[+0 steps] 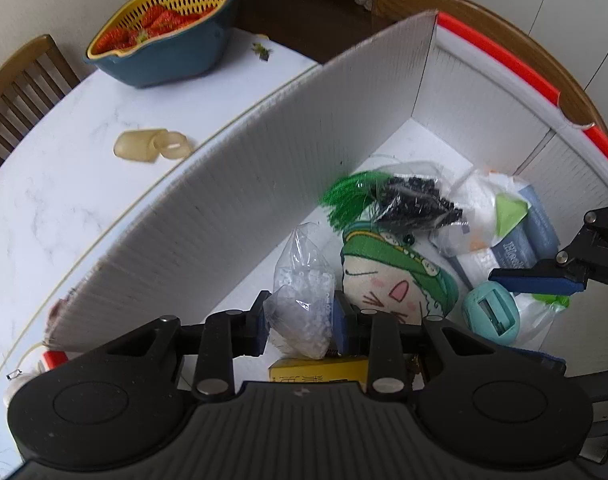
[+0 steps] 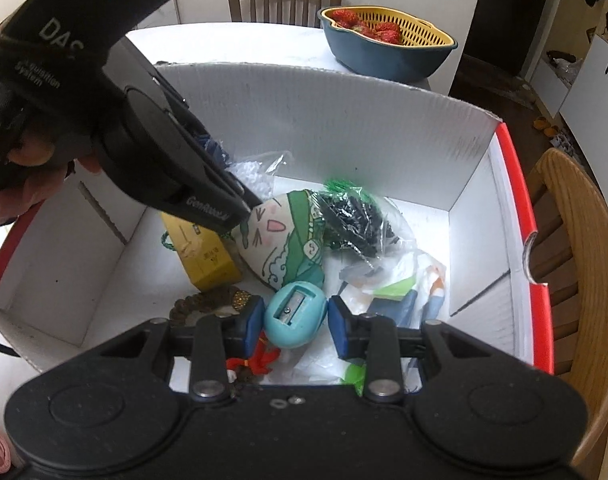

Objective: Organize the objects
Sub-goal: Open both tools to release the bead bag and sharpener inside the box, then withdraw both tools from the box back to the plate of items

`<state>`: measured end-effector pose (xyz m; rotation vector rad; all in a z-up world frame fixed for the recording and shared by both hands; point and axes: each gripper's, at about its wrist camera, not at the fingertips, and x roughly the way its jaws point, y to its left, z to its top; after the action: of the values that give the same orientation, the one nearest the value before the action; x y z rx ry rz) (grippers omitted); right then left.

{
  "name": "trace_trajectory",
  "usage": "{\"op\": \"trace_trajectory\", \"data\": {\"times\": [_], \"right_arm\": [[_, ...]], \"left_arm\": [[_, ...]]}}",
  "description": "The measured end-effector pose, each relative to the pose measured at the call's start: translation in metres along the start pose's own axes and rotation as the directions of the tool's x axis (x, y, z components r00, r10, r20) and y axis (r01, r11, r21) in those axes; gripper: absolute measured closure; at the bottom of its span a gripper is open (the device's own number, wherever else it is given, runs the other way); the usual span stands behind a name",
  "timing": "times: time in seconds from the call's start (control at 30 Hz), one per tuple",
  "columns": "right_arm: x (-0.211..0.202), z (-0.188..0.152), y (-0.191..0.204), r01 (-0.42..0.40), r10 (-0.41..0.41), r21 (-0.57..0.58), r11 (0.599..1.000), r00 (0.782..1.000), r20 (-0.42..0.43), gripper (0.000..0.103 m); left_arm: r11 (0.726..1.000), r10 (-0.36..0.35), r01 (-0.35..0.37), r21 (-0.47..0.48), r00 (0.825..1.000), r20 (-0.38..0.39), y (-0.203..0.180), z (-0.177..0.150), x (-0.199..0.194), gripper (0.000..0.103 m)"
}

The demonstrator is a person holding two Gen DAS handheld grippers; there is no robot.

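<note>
Inside the white box (image 2: 344,128) on the counter (image 1: 84,168), a teal sharpener (image 2: 295,319) sits between our right gripper (image 2: 295,322) pads, clamped. Our left gripper (image 1: 301,322), just beside, pinches a clear bead bag (image 1: 302,280).

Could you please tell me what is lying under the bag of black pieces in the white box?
The bag of black pieces rests on the green cartoon pouch and white plastic packets. Anything beneath is covered.
</note>
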<state>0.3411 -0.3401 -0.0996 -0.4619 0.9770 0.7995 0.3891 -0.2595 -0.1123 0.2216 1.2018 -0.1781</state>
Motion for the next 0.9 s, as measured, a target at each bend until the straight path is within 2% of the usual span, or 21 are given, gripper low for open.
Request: {"op": "trace_trajectory", "data": {"times": [0.17, 0.37, 0.47, 0.53, 0.77, 0.9], "right_arm": [[0.005, -0.001, 0.004, 0.001, -0.001, -0.016, 1.0, 1.0, -0.015, 0.07], [0.006, -0.001, 0.006, -0.009, 0.008, -0.017, 1.0, 1.0, -0.024, 0.065], [0.005, -0.001, 0.005, -0.011, 0.011, -0.011, 1.0, 1.0, -0.019, 0.058], [0.002, -0.001, 0.004, -0.013, 0.013, 0.002, 1.0, 1.0, -0.008, 0.057], [-0.017, 0.001, -0.005, -0.039, 0.035, 0.067, 0.997, 0.998, 0.053, 0.054], [-0.026, 0.001, -0.013, -0.043, 0.034, 0.102, 0.994, 0.995, 0.09, 0.044]], "left_arm": [[1.0, -0.006, 0.006, -0.005, 1.0, -0.001, 0.001, 0.0, 0.002, 0.073], [1.0, -0.01, 0.01, -0.016, 1.0, 0.0, 0.002, -0.001, 0.002, 0.072], [1.0, -0.007, 0.008, -0.027, 1.0, 0.009, 0.003, -0.002, -0.001, 0.065], [0.999, 0.0, 0.001, -0.035, 1.0, 0.018, 0.004, -0.003, -0.003, 0.055], [0.997, -0.01, 0.015, -0.077, 0.998, 0.069, 0.011, -0.009, -0.019, 0.053], [0.995, -0.015, 0.026, -0.098, 0.994, 0.112, 0.012, -0.014, -0.033, 0.049]]}}
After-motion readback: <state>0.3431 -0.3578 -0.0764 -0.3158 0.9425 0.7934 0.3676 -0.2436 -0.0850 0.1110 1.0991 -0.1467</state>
